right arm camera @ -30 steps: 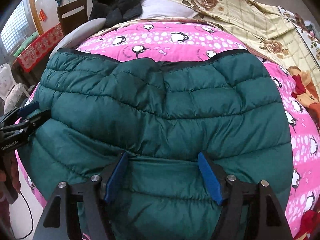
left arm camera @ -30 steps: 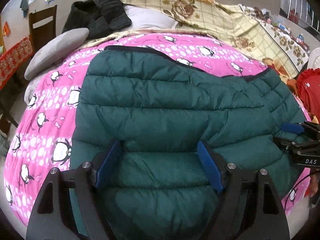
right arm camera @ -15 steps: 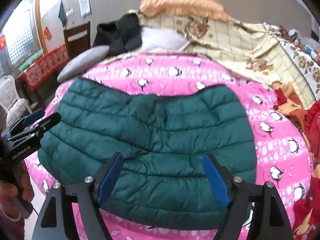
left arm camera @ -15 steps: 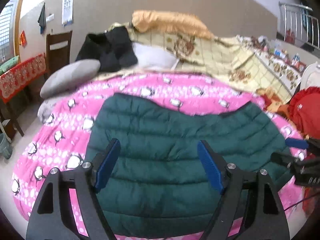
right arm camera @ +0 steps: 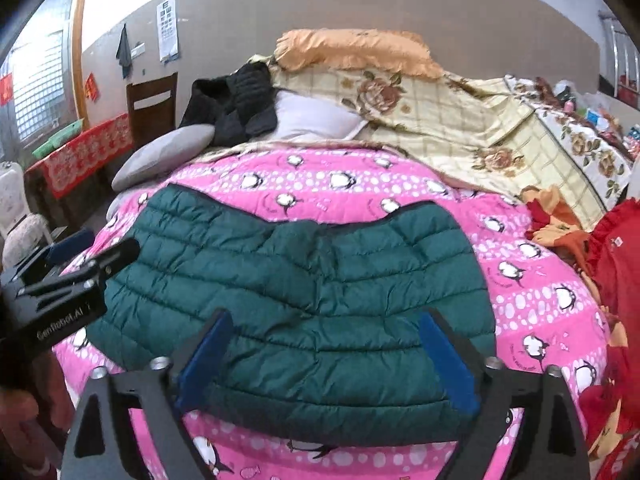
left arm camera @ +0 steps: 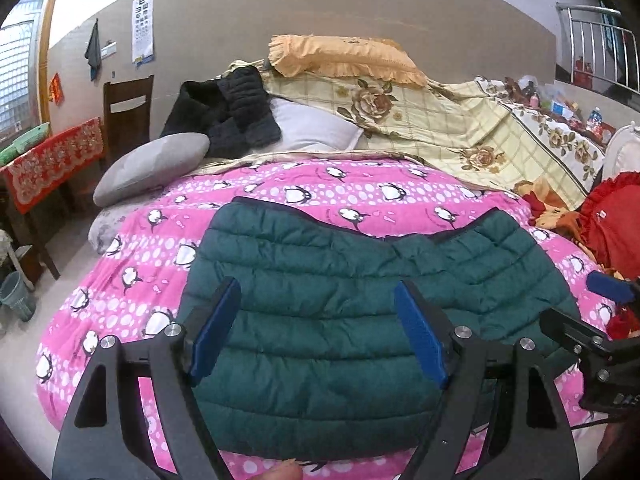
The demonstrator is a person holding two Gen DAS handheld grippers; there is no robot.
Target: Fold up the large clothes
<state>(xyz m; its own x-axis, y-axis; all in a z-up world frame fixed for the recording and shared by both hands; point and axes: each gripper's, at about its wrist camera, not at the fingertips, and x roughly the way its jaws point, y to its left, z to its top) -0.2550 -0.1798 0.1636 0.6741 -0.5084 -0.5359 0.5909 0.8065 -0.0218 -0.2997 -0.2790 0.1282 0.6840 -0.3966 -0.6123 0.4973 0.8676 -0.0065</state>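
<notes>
A dark green quilted puffer jacket (left arm camera: 332, 280) lies folded flat on the pink penguin quilt (left arm camera: 168, 248) at the near edge of the bed; it also shows in the right wrist view (right arm camera: 304, 280). My left gripper (left arm camera: 320, 332) is open and empty, held above and in front of the jacket's near part. My right gripper (right arm camera: 324, 356) is open and empty, also back from the jacket's near edge. Each gripper shows at the side of the other's view, the right one (left arm camera: 600, 320) and the left one (right arm camera: 72, 280).
At the bed's far end lie a black jacket (left arm camera: 228, 112), a grey pillow (left arm camera: 152, 164), a white pillow (left arm camera: 316, 128), an orange pillow (left arm camera: 344, 56) and a floral quilt (left arm camera: 460, 128). A red cushion (left arm camera: 612, 220) sits at right. A chair (left arm camera: 128, 108) and red-covered table (left arm camera: 52, 160) stand left.
Both grippers have pulled back and risen away from the jacket, so the jacket looks smaller and the far wall has come into view. Both stay open.
</notes>
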